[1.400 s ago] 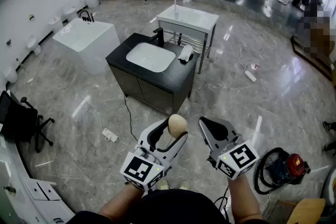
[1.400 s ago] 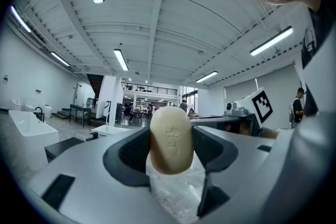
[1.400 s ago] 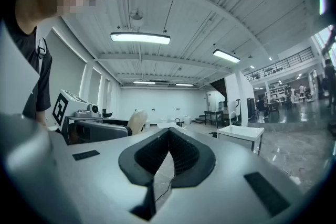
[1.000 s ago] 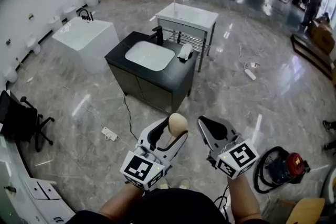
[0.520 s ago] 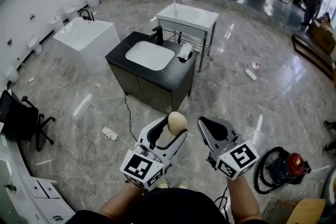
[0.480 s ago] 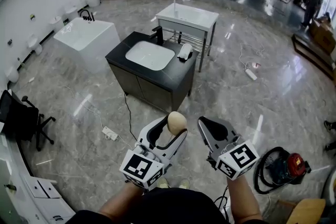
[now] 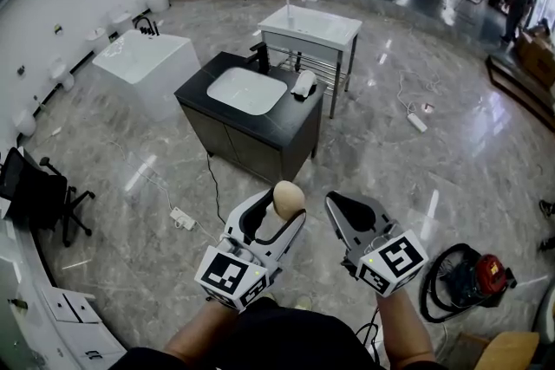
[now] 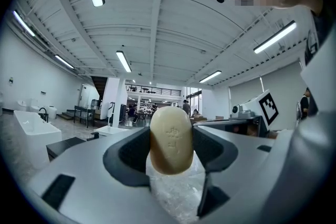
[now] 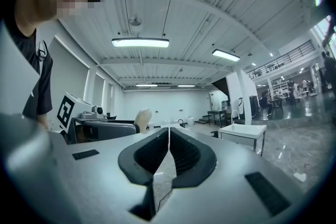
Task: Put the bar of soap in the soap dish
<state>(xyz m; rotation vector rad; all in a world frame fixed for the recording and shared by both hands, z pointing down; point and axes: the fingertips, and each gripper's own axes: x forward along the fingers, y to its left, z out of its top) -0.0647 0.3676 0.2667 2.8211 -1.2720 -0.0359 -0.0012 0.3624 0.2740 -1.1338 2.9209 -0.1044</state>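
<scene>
Well, the left tool (image 7: 279, 217) is clenched on the pale beige oval bar of soap (image 8: 171, 139), which stands between its jaws with its long axis upright, poking out past the tips. The right tool (image 7: 341, 205), just beside it on the right, is pressed closed on nothing. Well ahead of both tools stands the black-topped vanity table (image 7: 286, 130) with its white basin (image 7: 246, 91). A small white object (image 7: 303, 84) just right of the basin is probably the soap dish, though it is too small to confirm. The soap-carrying left tool likely needs to travel forward to reach it.
</scene>
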